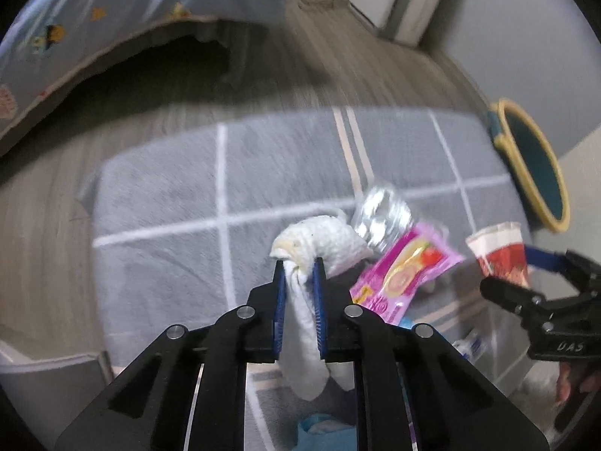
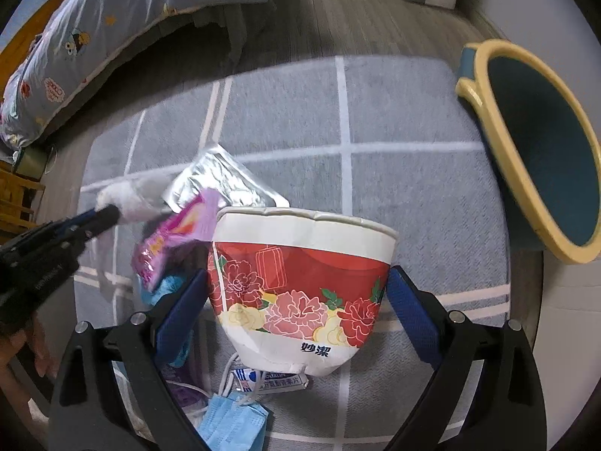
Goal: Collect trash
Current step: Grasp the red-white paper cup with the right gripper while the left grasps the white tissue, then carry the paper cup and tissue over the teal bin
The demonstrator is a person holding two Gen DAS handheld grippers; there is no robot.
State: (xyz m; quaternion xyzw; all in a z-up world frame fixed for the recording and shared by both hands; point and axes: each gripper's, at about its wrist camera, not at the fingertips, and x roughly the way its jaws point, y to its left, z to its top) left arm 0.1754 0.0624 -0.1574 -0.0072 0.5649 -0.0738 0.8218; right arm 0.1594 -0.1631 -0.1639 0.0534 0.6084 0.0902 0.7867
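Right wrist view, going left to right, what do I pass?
Left gripper holding a white tissue → pink wrapper → paper cup → bin.

Soft cloth, crumpled paper and shiny wrappers on a wood-look floor

The rug (image 2: 413, 112) is matt grey cloth with a short, fuzzy pile; the floor (image 2: 338, 11) beside it looks like dull grey wood grain. The tissue (image 1: 319, 240) is soft, wrinkled white paper. The cup (image 2: 300, 274) is smooth printed paper, creased at its base. The foil pouch (image 2: 221, 180) is crinkled and silvery, the pink wrapper (image 1: 405, 270) glossy plastic film. The face mask (image 2: 233, 421) is thin pleated blue fabric. The bin (image 2: 541, 143) is smooth plastic with a faint sheen. The quilt (image 2: 112, 26) is printed matt cloth. Both grippers are matt black plastic with bright metal pins and ribbed blue pads (image 2: 180, 315).
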